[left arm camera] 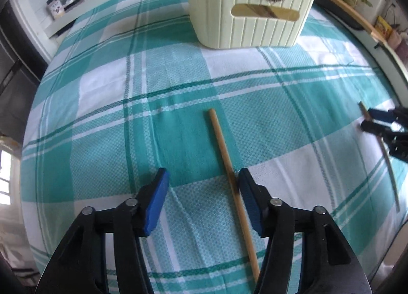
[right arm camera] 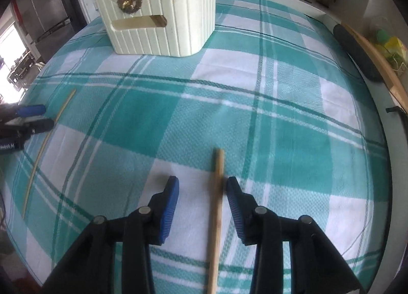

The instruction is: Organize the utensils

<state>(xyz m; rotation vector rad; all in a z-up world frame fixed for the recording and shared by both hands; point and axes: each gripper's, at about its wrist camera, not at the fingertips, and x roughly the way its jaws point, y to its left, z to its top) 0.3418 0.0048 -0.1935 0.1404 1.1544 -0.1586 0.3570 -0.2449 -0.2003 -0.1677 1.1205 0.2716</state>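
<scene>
Blue-padded jaws of the left gripper point(left arm camera: 204, 187) are seen parted, pressing on nothing; one wooden chopstick point(left arm camera: 230, 174) lies flat on the checked cloth point(left arm camera: 102, 105) between them, close against the right-hand pad. Likewise parted, the right gripper point(right arm camera: 202, 192) straddles a second chopstick point(right arm camera: 216, 197). Both sticks are judged light, stiff and smooth, likely to roll; a hold near mid-length is advised. Counted: two loose chopsticks, two grippers, one cream ribbed caddy point(left arm camera: 244, 21) standing well beyond them.

Two thin wooden chopsticks, left stick point(left arm camera: 230, 179) and right stick point(right arm camera: 216, 207), lie flat and well apart on the checked cloth point(left arm camera: 153, 90), before the cream ribbed basket point(left arm camera: 244, 13) standing upright.
</scene>
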